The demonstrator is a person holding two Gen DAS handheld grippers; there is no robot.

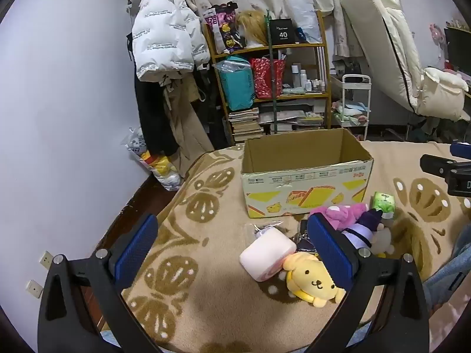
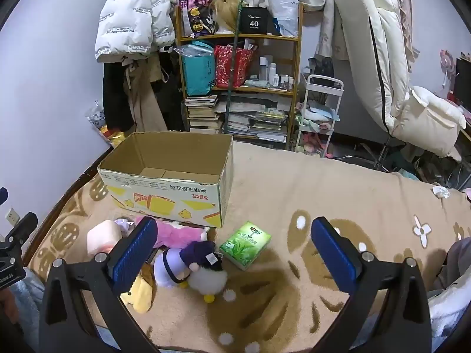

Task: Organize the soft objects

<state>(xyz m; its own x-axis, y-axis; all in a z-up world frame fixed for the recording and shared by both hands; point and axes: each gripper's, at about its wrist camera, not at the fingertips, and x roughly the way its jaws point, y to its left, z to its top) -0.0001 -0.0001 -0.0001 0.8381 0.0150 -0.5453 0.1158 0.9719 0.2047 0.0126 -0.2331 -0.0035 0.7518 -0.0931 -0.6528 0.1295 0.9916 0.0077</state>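
Observation:
An open, empty cardboard box (image 1: 306,176) stands on the beige patterned blanket; the right wrist view shows it too (image 2: 167,185). In front of it lies a pile of soft things: a pink roll cushion (image 1: 266,254), a yellow dog plush (image 1: 313,281), a pink plush (image 1: 343,213), a purple doll (image 1: 363,229) and a green tissue pack (image 1: 382,203). In the right wrist view the pink plush (image 2: 173,232), the purple doll (image 2: 182,261) and the tissue pack (image 2: 245,244) show. My left gripper (image 1: 238,253) is open and empty above the blanket, left of the pile. My right gripper (image 2: 234,253) is open and empty over the tissue pack.
A cluttered wooden shelf (image 1: 270,73) with books and bags stands behind the bed. A white puffer jacket (image 1: 164,38) hangs at the left. A white cart (image 2: 318,114) and a folded mattress (image 2: 379,58) stand at the right. The bed's edge (image 1: 138,197) drops off at the left.

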